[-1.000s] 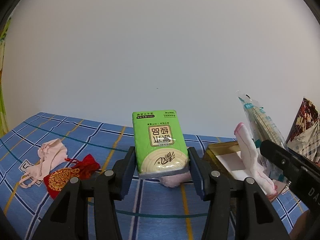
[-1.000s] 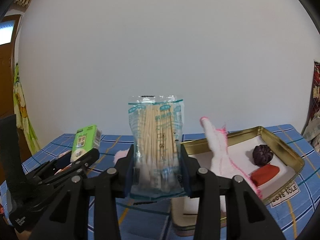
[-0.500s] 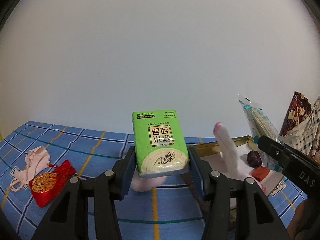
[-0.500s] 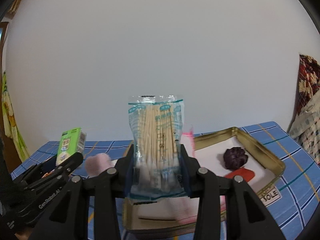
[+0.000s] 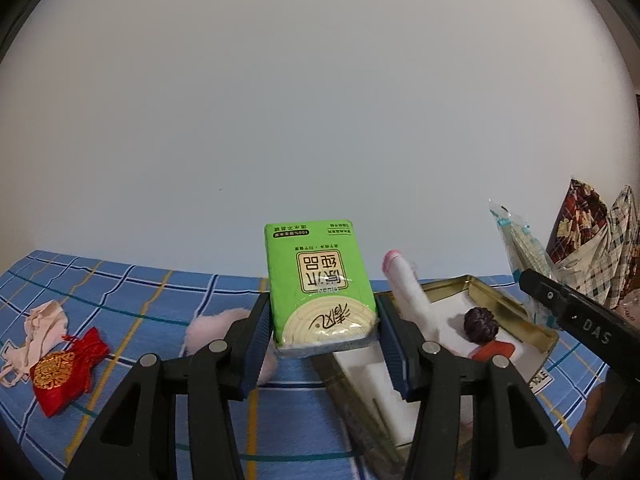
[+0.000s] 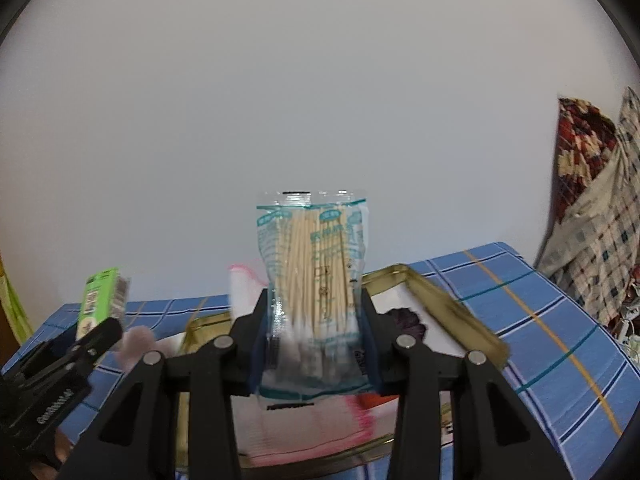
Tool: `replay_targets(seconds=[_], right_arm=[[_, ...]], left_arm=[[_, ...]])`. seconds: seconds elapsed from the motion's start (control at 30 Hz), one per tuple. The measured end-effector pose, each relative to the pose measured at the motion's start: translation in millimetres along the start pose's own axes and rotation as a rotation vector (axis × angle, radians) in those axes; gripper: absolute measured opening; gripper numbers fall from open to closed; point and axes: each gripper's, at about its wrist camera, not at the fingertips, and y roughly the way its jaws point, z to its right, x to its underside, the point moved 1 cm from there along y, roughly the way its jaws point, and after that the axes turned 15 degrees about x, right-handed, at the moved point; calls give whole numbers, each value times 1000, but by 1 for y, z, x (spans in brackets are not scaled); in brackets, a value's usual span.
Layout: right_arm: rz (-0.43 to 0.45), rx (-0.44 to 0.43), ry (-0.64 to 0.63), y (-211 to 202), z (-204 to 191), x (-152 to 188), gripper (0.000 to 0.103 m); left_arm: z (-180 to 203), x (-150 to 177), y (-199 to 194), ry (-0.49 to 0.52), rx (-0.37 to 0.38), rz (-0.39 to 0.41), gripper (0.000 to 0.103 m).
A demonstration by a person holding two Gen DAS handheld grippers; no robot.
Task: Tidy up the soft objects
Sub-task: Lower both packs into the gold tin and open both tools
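Note:
My left gripper point(image 5: 322, 334) is shut on a green tissue pack point(image 5: 320, 286), held upright above the blue checked cloth. My right gripper point(image 6: 314, 346) is shut on a clear bag of cotton swabs point(image 6: 314, 276), raised over a gold tin tray point(image 6: 440, 308). In the left wrist view the tray point(image 5: 508, 312) lies to the right, holding a dark purple ball point(image 5: 480, 324), a red piece point(image 5: 494, 350) and a white-and-pink sock point(image 5: 408, 292) that sticks up. The swab bag point(image 5: 516, 240) and right gripper arm show at the far right. A pink fluffy item point(image 5: 212, 328) lies behind my left finger.
A red embroidered pouch point(image 5: 66, 368) and a pale pink cloth point(image 5: 44, 322) lie at the left of the cloth. Patterned fabric point(image 6: 592, 208) is piled at the right edge. A plain white wall stands behind. The left gripper and tissue pack point(image 6: 100, 300) appear at the left of the right wrist view.
Both grippers have swung to the right with their loads. The tin tray has come nearer the centre of both views, and the pouch and pink cloth have slid toward the left edge.

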Motion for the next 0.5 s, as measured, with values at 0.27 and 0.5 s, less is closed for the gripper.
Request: replay_targets(seconds=[0.27, 0.5], right_arm=[[-20, 61, 22, 15, 28, -7, 40], [-52, 95, -18, 29, 30, -5, 40]], left_arm=[[27, -1, 19, 29, 60, -19, 53], [56, -3, 49, 45, 115, -90, 53]])
